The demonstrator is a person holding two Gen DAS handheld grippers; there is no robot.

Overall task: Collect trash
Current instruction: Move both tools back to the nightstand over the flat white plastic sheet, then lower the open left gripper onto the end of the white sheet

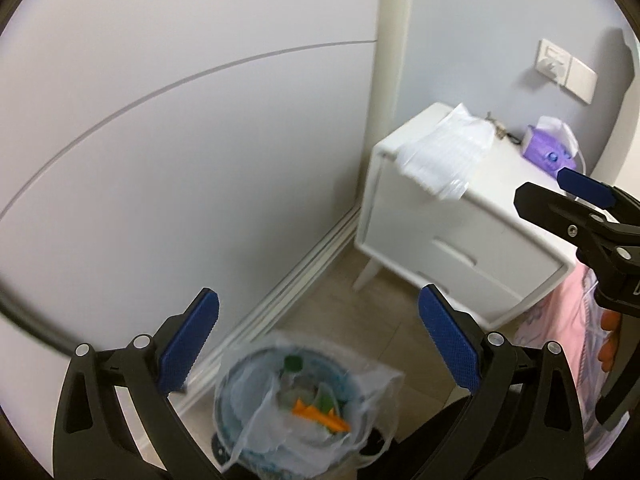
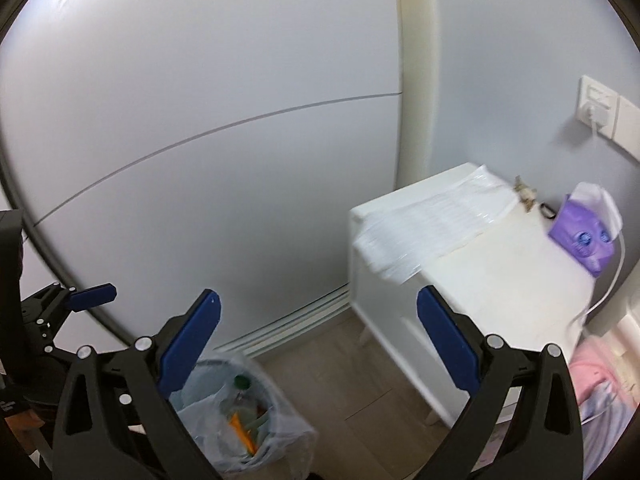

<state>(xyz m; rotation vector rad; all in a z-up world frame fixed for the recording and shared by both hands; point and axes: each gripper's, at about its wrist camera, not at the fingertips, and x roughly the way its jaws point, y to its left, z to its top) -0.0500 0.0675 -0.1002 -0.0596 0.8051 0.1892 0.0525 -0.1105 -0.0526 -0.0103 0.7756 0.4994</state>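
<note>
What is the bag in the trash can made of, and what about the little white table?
The bag in the trash can looks like thin clear plastic: the trash shows through it and it crinkles. The little white table looks like painted wood or board, smooth and matte, though the paint hides what lies beneath.

Left wrist view: high, angled down over the trash bin [image 1: 290,408], nightstand [image 1: 460,232] to the right. Right wrist view: similar height, nearer the nightstand [image 2: 480,280], bin [image 2: 240,420] lower left. Shared: wall, bin, nightstand, tissue box [image 1: 550,148] [image 2: 582,236].
</note>
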